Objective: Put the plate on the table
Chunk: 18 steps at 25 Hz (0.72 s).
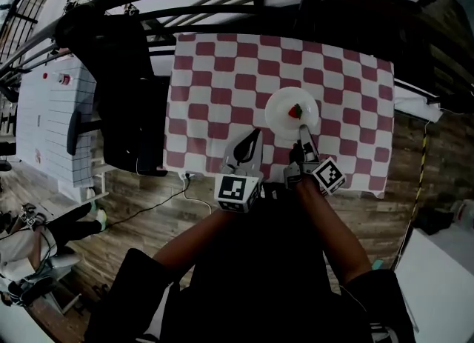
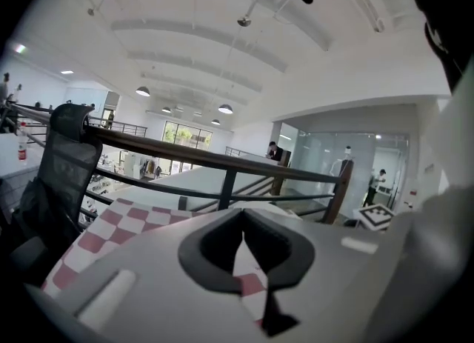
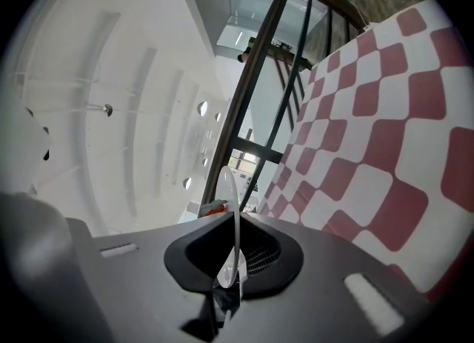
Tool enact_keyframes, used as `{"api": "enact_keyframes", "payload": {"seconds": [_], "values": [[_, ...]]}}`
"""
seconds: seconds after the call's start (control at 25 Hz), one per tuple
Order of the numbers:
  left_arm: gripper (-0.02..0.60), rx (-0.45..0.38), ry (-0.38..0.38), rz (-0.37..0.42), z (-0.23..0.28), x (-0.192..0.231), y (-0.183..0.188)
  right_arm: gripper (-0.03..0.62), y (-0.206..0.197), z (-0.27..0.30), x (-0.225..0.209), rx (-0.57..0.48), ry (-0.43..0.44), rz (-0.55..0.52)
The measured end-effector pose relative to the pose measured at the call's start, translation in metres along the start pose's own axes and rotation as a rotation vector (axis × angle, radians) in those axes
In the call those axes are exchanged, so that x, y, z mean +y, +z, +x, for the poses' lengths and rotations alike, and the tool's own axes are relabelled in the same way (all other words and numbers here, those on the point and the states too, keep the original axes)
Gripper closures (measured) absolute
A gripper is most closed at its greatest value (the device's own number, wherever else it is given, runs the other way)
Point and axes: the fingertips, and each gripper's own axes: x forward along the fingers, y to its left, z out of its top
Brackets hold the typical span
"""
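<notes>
Step in hand: placing. Right gripper (image 1: 304, 135) pinches the near rim of plate (image 1: 281, 108), right of frame centre over the checked counter (image 1: 215, 82), with a red item (image 1: 295, 111) on it. Left gripper (image 1: 255, 138) is pressed together, empty. Next, I judge: lower level, confirm contact, release.

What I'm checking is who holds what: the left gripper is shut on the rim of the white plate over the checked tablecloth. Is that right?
No: the right gripper, not the left, is shut on the rim of the white plate over the checked tablecloth. The right gripper view shows the rim between its jaws.
</notes>
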Motion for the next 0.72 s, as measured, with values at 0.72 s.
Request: {"api": "enact_keyframes", "payload": {"seconds": [0.72], "values": [[0.572,0.083,0.052,0.019,0.074,0.014,-0.002,0.582,-0.011,0.048,-0.14,0.168,-0.08,0.032]]}}
